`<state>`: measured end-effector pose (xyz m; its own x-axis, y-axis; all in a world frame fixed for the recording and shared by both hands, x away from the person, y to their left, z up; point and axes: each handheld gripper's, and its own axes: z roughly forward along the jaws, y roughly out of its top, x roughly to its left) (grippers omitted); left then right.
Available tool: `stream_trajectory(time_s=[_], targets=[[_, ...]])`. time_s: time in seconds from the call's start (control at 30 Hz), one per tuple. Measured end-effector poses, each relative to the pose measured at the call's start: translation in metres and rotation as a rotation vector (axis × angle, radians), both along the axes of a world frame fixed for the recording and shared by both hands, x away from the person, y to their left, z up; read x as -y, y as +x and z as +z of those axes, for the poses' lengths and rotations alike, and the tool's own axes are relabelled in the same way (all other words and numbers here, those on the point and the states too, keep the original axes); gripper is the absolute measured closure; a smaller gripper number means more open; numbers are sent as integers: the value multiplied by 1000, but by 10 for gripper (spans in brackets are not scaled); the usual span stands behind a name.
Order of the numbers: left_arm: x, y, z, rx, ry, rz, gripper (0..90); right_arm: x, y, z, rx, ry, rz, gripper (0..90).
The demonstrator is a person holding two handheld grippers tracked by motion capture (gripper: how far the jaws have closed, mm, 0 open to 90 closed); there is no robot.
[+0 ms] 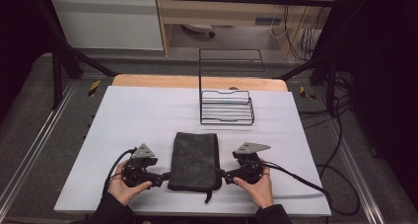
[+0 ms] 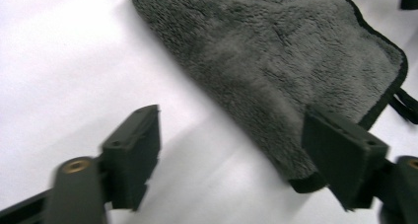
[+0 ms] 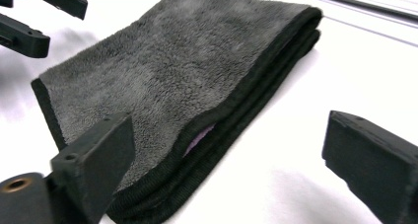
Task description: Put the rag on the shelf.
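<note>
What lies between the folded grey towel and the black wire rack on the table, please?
Nothing: in the high view, bare white table cover separates the folded grey towel from the black wire rack.

The folded towel (image 1: 194, 160) lies flat on the tabletop (image 1: 128, 125), near my edge, about midway across. My left hand-held gripper (image 1: 165, 175) sits just left of the towel's near corner, and my right hand-held gripper (image 1: 220, 174) sits just right of it, so the towel lies between them. Beyond the towel, toward the far edge and a little to the right, stands the wire rack (image 1: 226, 107), well apart from it. The towel's loop (image 1: 208, 196) trails toward me off its near right corner.
</note>
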<state>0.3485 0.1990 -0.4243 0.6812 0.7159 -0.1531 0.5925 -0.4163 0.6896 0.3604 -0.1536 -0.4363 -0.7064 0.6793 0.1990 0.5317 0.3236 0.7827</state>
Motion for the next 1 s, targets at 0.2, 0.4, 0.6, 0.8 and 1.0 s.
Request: stream_trajectory(time_s=[0.2, 0.4, 0.6, 0.8, 1.0], targets=[[-1, 16, 5, -13, 5, -5, 87, 14, 1, 2, 7, 1, -23, 27], [3, 32, 15, 0, 0, 6, 55, 18, 1, 1, 8, -28, -30, 17], [5, 49, 20, 32, 11, 38, 57, 18, -1, 0, 9, -32, -26, 16], [11, 66, 20, 35, 25, 58, 64, 18, -1, 1, 7, -28, -29, 17], [19, 83, 16, 29, 25, 96, 112, 18, -1, 0, 10, -31, -28, 17]])
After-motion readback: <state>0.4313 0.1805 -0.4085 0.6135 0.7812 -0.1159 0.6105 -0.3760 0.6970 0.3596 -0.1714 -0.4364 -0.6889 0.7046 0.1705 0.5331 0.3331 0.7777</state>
